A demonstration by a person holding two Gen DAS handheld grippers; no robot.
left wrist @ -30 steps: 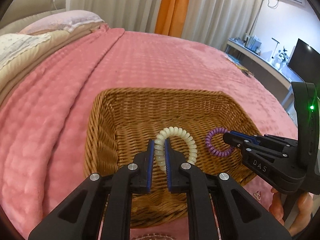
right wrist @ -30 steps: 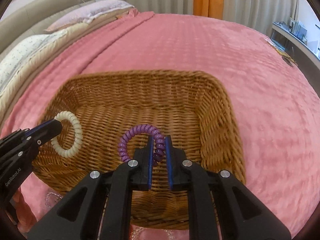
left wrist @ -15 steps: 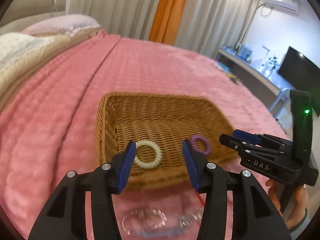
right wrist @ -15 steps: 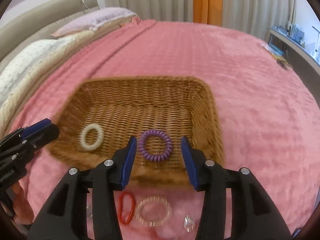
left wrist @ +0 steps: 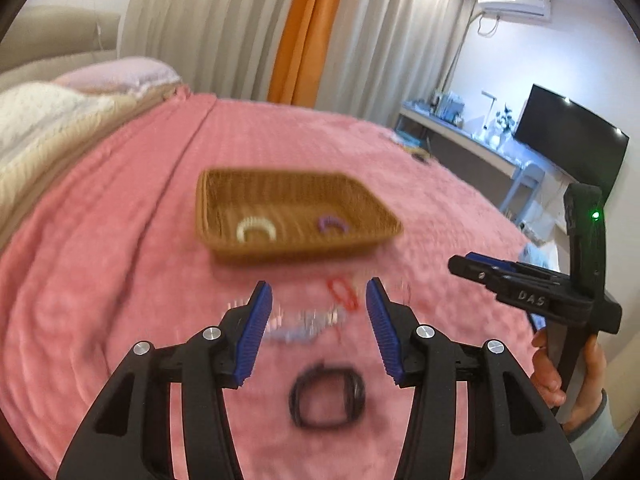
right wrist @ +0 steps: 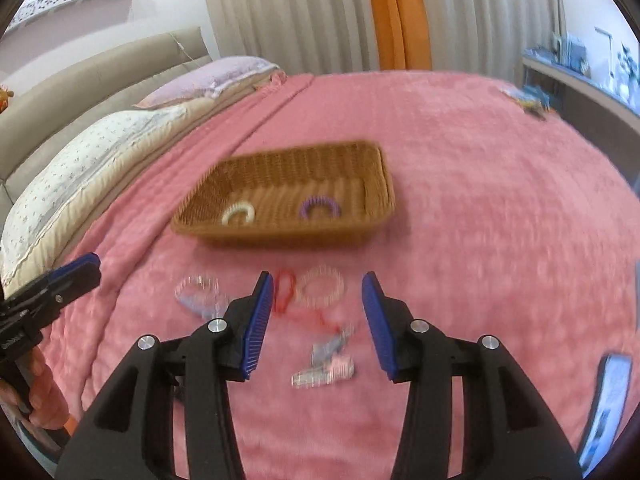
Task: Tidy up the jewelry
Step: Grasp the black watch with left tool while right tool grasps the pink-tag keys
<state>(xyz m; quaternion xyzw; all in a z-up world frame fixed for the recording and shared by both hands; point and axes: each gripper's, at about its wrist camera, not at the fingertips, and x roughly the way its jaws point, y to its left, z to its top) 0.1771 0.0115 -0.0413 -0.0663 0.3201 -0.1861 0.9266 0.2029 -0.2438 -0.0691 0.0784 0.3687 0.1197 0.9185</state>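
A wicker basket (left wrist: 296, 250) (right wrist: 288, 238) sits on the pink bedspread. Inside lie a white coil hair tie (left wrist: 256, 230) (right wrist: 239, 214) and a purple coil hair tie (left wrist: 333, 224) (right wrist: 320, 208). My left gripper (left wrist: 319, 285) hovers open and empty short of the basket, above a blurred clear bracelet (left wrist: 304, 320) and a red loop (left wrist: 342, 294). A black ring (left wrist: 328, 398) lies below it. My right gripper (right wrist: 318, 277) is also open and empty, over the red loop (right wrist: 285, 290), a clear coil (right wrist: 322, 286) and a clear clip (right wrist: 326, 364).
Another clear bracelet (right wrist: 198, 290) lies at the left of the pile. A phone (right wrist: 608, 396) lies at the far right. Pillows (right wrist: 100, 152) line the left side of the bed. A desk and a screen (left wrist: 568, 140) stand beyond the bed's right edge.
Both grippers opened and let go of the white and purple coil ties, which now lie in the basket. Both pulled back from the basket toward the loose items in front of it.
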